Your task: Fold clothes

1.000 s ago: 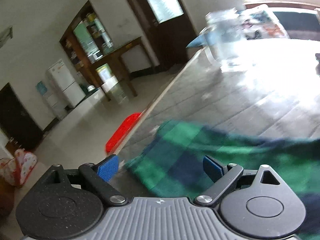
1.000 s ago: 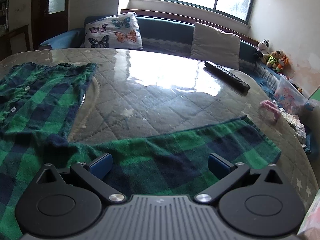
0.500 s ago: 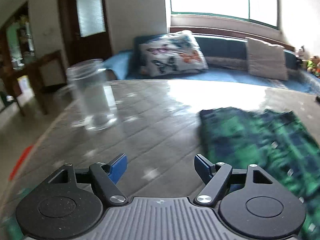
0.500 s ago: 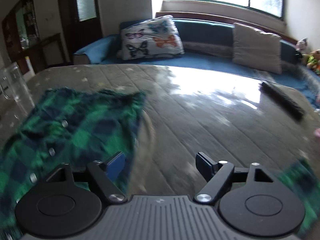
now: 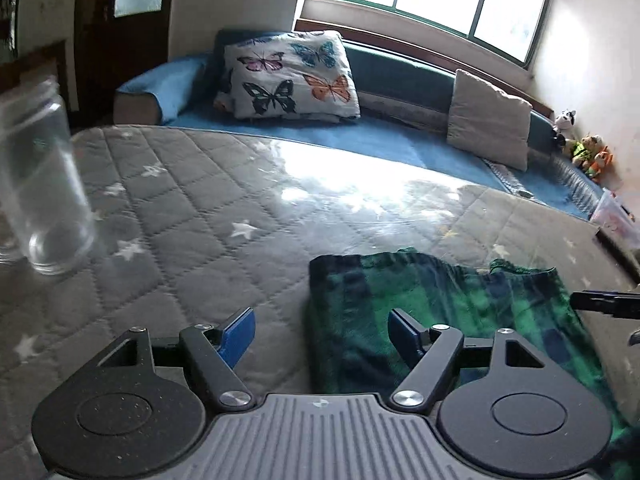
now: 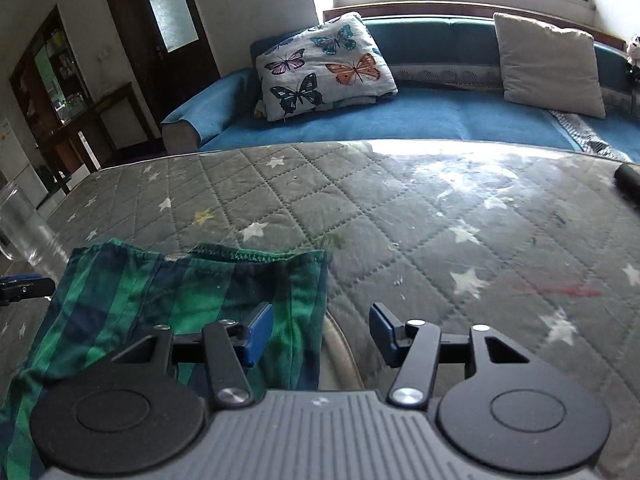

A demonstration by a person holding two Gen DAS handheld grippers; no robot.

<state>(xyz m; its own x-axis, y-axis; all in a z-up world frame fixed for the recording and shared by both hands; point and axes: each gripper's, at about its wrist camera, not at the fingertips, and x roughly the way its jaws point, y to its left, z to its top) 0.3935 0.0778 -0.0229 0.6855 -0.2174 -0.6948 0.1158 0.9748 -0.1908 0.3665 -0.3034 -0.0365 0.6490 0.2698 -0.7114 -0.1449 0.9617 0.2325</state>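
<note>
Both hands had swung across from the shirt's spread sleeves to its folded sides. The left gripper (image 5: 318,330) stood released over the green plaid shirt (image 5: 436,304)'s left edge; the right gripper (image 6: 320,326)'s jaws were closing astride the right edge, seemingly not yet pinching. Soft flannel, 2 layers, lay on the glossy quilted table (image 6: 400,216).
</note>
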